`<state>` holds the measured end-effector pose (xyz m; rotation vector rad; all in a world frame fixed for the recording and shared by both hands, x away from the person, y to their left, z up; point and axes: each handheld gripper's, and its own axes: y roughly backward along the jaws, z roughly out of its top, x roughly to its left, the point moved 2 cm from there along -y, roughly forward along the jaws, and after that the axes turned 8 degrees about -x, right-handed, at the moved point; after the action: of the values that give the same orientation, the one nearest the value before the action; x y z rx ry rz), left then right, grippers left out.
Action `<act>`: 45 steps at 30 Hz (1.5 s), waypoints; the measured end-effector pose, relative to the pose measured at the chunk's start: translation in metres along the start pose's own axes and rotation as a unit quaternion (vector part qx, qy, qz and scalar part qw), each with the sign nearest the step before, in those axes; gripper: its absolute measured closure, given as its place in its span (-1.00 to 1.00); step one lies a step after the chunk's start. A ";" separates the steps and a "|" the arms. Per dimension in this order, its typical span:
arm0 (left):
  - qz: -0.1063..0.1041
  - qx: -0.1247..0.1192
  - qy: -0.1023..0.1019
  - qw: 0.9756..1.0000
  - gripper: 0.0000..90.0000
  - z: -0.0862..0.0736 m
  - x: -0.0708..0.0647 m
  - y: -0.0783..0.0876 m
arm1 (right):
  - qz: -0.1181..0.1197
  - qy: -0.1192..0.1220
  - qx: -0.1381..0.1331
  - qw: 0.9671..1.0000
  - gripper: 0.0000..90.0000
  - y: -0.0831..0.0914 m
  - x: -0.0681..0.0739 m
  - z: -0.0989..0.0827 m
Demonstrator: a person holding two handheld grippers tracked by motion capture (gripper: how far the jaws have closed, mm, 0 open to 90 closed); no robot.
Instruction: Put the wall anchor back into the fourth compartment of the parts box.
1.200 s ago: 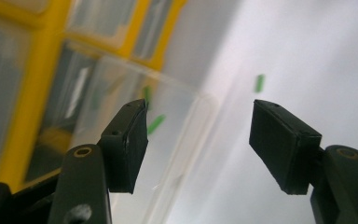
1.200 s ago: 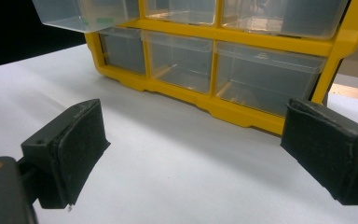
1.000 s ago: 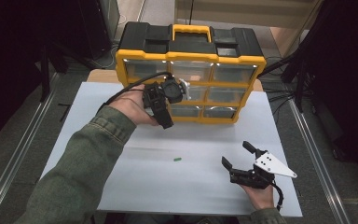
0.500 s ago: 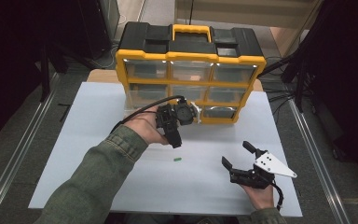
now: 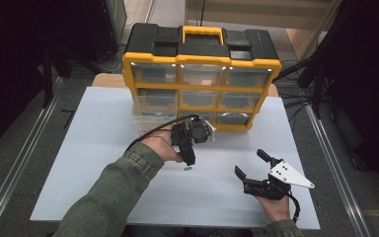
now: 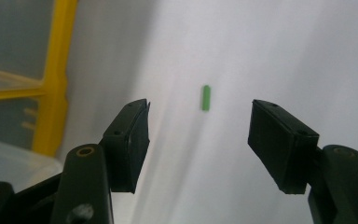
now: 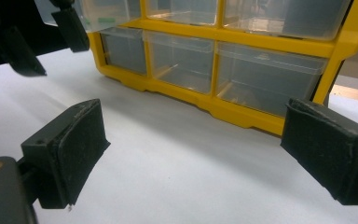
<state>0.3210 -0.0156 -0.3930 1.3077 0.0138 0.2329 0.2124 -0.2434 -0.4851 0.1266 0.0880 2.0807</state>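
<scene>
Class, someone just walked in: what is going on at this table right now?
A person holds a gripper in each hand at a white table. The left gripper, jaws open, points at a small green piece lying on the table near a yellow drawer organiser. The right gripper waits open, holding nothing.

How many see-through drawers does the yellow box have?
9, in three rows of three. Top row runs under the black lid. Middle row sits below; its left drawer is pulled out. Bottom row is partly hidden behind the left tool.
</scene>
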 end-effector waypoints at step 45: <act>-0.052 0.050 0.018 0.997 0.68 -0.021 0.000 -0.097 | 0.013 0.000 0.004 1.000 -0.84 0.000 0.002 0.000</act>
<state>0.3342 -0.0187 -0.4918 1.3972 0.1242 0.1684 0.2117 -0.2416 -0.4855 0.1336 0.0944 2.1061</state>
